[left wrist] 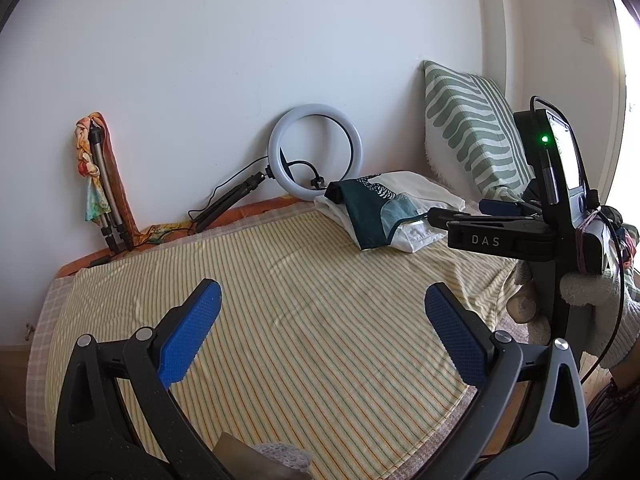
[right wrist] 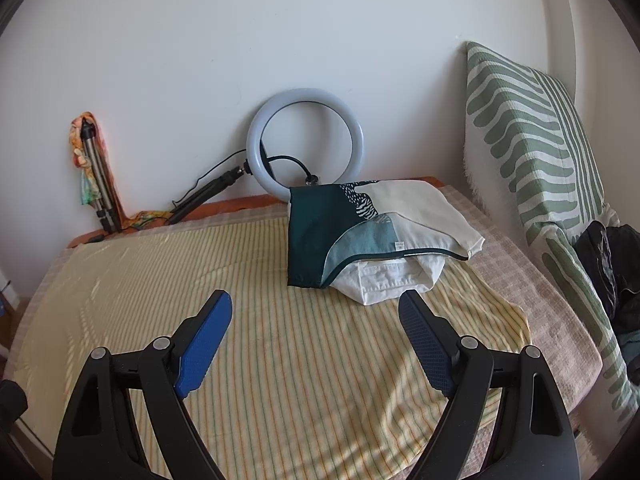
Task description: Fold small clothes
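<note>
Against the white wall at the far left leans a folded metal tripod (right wrist: 98, 184) with a patterned orange scarf (right wrist: 80, 152) draped over it. Next along, a white ring light (right wrist: 306, 98) on a small black stand rests against the wall, its cable trailing onto the bed. The yellow striped cloth (right wrist: 280, 320) covers the bed, and both claws hover above it with nothing between their blue pads: the left claw (left wrist: 322, 308) spread wide, the right claw (right wrist: 314, 316) likewise released. Beyond them, near the ring light, lies the folded pile of small clothes (right wrist: 376, 232), a dark teal and cream printed piece on top of white garments. Further right, a green-and-white striped cushion (right wrist: 532, 140) stands against the wall, with dark crumpled clothing (right wrist: 612, 264) beside it.
</note>
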A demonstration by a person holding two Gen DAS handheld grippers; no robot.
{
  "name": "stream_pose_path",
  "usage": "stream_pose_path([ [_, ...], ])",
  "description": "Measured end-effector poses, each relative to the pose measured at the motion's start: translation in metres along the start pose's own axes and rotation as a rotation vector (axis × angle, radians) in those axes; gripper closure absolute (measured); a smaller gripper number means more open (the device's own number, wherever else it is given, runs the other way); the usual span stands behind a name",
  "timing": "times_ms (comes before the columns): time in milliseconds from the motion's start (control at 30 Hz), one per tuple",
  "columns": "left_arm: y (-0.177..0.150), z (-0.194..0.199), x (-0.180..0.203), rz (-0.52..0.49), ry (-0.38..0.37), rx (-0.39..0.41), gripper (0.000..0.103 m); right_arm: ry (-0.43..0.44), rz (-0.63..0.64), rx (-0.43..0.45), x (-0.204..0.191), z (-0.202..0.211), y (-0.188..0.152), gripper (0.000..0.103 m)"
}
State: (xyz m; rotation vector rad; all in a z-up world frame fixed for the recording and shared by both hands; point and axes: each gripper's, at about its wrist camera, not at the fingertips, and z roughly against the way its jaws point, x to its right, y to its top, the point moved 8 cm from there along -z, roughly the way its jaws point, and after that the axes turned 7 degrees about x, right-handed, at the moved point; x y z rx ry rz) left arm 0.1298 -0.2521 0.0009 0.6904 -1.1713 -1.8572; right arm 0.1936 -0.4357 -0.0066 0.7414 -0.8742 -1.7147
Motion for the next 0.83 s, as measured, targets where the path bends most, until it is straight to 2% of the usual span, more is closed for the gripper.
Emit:
stream_pose_path([
  [567,-0.002,0.0,-0.002,0.003,-0.001,-0.006,0.0,0.01,-0.002,0.009,-0.008,0.005,0.003,0.017],
  [833,-0.002,0.006,-0.012,0.001,0.034,0.029,0.0,0.001,0.007,0.032,-0.014,0.012,0.005,0.017],
])
